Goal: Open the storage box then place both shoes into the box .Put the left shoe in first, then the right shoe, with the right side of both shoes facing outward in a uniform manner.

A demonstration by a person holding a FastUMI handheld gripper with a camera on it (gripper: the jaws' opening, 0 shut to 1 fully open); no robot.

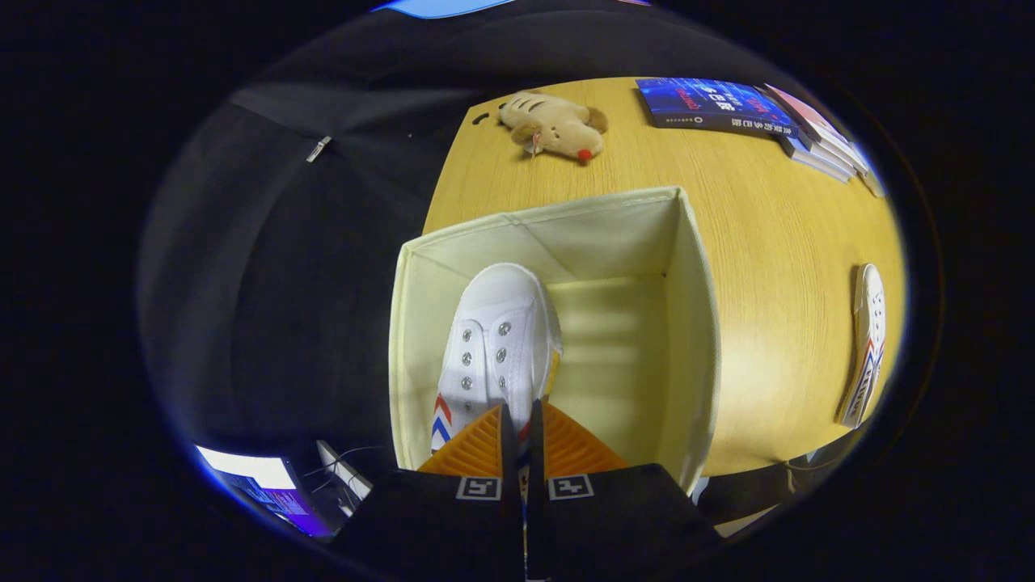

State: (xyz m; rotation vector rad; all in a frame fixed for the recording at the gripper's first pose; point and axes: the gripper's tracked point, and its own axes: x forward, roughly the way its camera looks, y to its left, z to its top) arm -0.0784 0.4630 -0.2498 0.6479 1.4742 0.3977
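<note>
**A:** Wooden table [752,267] under black booth cloth, with the open box [695,323] standing at its near edge. What's the gripper doing?

**B:** From the gripper view, the gripper [517,424] hangs over the box mouth with its fingers drawn almost together. They pinch the heel end of a white shoe [497,335], one finger on each side of the rim, so I'd call it clamped on that shoe.

**A:** And how does the shoe lie?

**B:** Its long axis runs straight ahead from the fingers, toe pointing away and down into the box. It sits toward the box's left wall, close beside it, leaving the right half of the floor bare.

**A:** That bare half is what matters?

**B:** I'd judge so. The second shoe [867,347] lies on the table well off to the right of the box, on its side, its length running roughly parallel to the box wall. Once the held shoe is let go, the gripper would have to swing right across that wall to reach it.

**A:** Anything else about?

**B:** A plush toy [554,125] and a stack of books [728,105] lie beyond the box, well clear of both shoes.
</note>
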